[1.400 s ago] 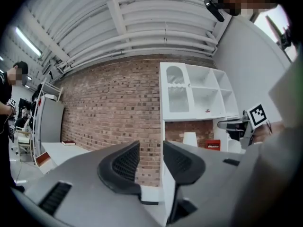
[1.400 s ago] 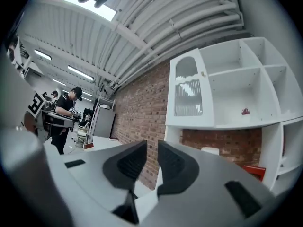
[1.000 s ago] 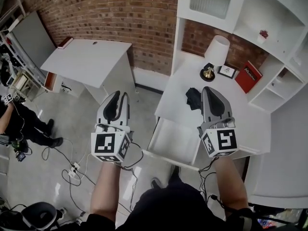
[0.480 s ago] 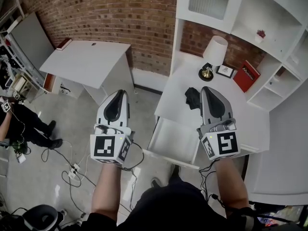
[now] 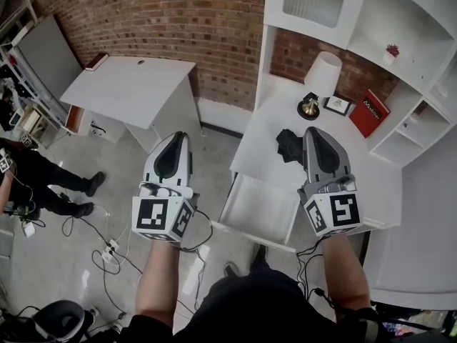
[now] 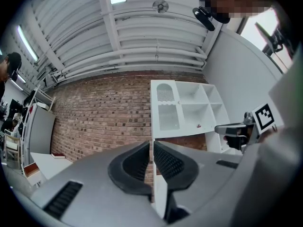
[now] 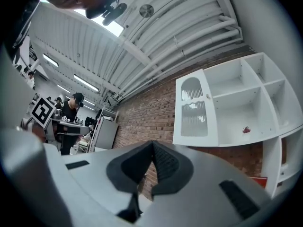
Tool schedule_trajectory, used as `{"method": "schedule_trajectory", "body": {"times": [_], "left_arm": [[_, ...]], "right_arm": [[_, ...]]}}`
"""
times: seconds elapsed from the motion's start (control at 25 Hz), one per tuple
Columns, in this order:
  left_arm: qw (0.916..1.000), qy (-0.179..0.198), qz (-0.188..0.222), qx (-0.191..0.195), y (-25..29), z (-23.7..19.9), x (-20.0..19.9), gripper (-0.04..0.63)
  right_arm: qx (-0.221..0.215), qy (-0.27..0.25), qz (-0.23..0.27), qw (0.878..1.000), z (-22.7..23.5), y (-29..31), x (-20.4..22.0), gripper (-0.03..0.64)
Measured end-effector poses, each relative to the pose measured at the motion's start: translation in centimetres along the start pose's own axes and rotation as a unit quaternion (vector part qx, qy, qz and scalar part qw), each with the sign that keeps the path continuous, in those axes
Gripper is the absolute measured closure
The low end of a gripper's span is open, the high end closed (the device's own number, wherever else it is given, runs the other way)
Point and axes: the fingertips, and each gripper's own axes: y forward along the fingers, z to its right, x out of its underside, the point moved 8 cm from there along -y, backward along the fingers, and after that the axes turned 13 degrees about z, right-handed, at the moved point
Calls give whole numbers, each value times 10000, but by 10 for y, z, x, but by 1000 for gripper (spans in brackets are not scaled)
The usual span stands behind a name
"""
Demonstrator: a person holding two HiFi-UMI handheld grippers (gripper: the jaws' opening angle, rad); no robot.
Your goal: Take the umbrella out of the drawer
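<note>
Holding two grippers level before a white desk (image 5: 265, 123), a person keeps both closed with nothing in them: the left gripper (image 5: 176, 137) has its jaws pressed together, and so does the right gripper (image 5: 312, 131). One drawer (image 5: 258, 207) stands pulled open at the desk's front edge. One dark folded bundle, apparently the umbrella (image 5: 288, 143), lies on the desktop near its middle, between the drawer and the back edge. Along that back edge stand one lamp (image 5: 322, 76), one small frame (image 5: 337, 106) and one red book (image 5: 368, 113).
</note>
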Motion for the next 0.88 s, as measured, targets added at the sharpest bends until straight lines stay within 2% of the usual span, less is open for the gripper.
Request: {"method": "schedule_trajectory", "body": {"times": [0.88], "left_arm": [[9997, -24, -182, -131, 29, 3, 23, 568]], "right_arm": [[-137, 313, -48, 9994, 28, 24, 24, 617]]}}
